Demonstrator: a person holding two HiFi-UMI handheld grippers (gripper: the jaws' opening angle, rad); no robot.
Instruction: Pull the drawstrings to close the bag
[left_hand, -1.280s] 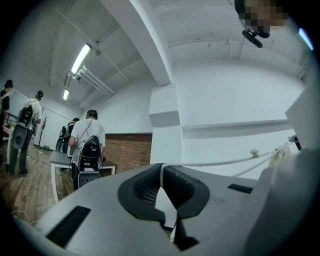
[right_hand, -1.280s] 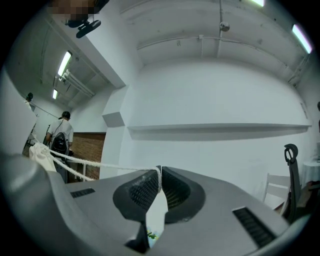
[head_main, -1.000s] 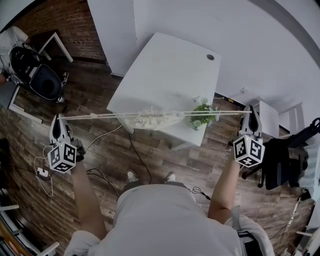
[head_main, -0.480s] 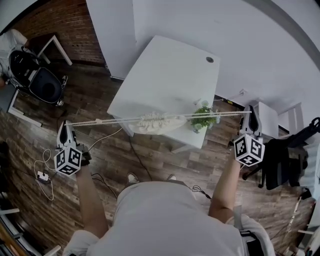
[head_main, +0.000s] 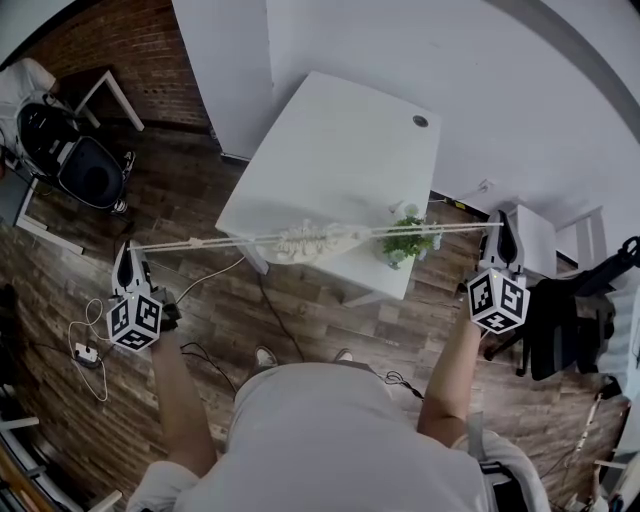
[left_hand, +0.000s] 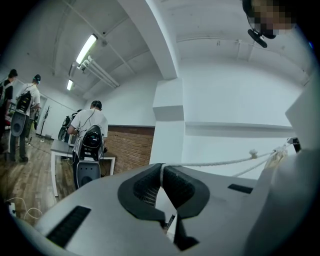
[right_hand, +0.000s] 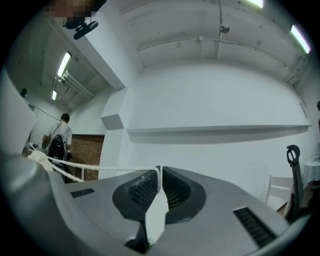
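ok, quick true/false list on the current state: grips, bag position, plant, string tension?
1. The left gripper has its jaws shut on the left drawstring, and the right gripper on the right drawstring. True.
2. The bag lies on the floor. False: it sits bunched at the table's near edge.
3. In the head view, a small green plant stands just right of the bag. True.
4. Both drawstrings hang slack. False: they run taut out to either side.
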